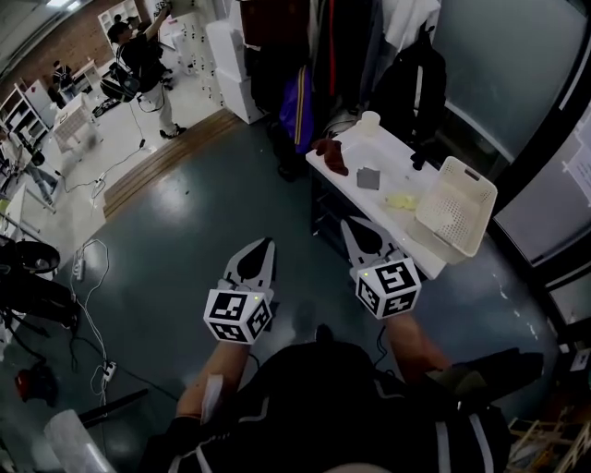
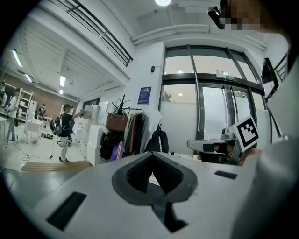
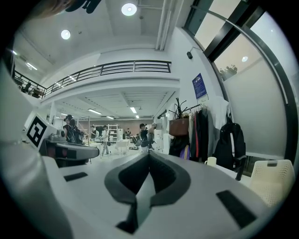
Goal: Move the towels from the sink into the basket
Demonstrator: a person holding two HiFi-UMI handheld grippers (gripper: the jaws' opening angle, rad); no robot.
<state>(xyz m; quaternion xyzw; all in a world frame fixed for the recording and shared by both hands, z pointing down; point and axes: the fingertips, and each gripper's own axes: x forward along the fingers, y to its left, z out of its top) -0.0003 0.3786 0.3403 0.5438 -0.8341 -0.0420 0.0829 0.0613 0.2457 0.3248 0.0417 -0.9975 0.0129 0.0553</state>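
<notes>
The left gripper is clenched shut and empty, held over the dark floor. Just beside it, the right gripper is also clenched on nothing, its tip at the near edge of the white table. On the table lie a dark red towel, a grey towel and a yellow towel, with the white basket just right of them.

Bright, even light from round ceiling lamps and tall windows glares softly off the glossy floor; both gripper views bow at dark vignetted edges, the right gripper blurred up close.
</notes>
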